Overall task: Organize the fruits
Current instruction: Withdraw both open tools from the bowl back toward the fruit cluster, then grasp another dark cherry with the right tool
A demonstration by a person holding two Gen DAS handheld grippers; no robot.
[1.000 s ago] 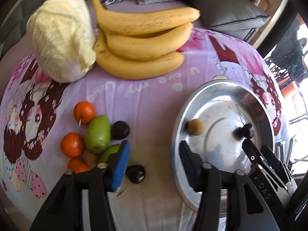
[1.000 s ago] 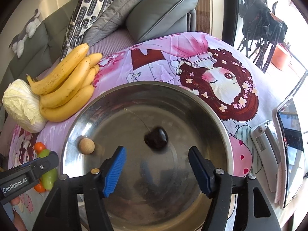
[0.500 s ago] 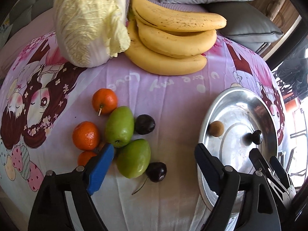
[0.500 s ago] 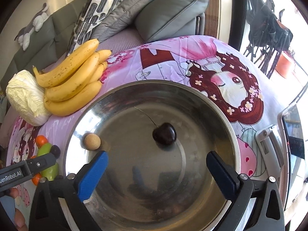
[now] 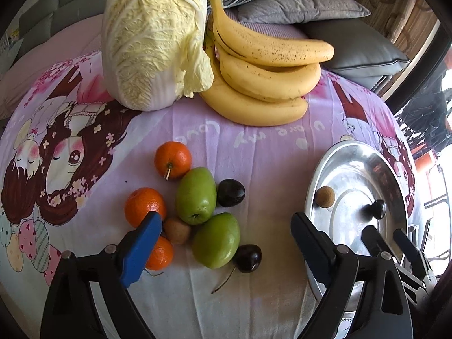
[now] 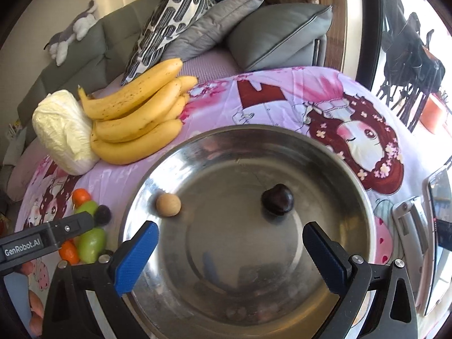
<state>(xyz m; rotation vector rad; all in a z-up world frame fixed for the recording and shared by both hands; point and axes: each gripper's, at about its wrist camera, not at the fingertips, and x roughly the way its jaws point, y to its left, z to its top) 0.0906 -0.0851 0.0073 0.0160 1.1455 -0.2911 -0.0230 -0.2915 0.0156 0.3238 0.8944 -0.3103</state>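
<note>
A steel bowl (image 6: 333, 152) holds a dark cherry (image 6: 276, 199) and a small tan round fruit (image 6: 168, 204). My right gripper (image 6: 230, 247) is open and empty over the bowl's near side. In the left wrist view, a fruit pile lies on the pink cloth: several oranges (image 5: 172, 159), two green fruits (image 5: 195, 195), a kiwi (image 5: 177, 230) and two dark cherries (image 5: 248, 258). My left gripper (image 5: 226, 240) is open and empty just above the pile's near edge. The bowl (image 5: 319, 180) is to its right.
A banana bunch (image 5: 265, 84) and a napa cabbage (image 5: 154, 39) lie at the far side of the table. Grey cushions (image 6: 276, 34) and a sofa stand behind. A phone on a stand (image 6: 435, 206) sits at the right table edge.
My left gripper has swung left from the bowl to the fruit pile and opened wider. My right gripper has opened wide and pulled back a little; the cherry stays in the bowl.
</note>
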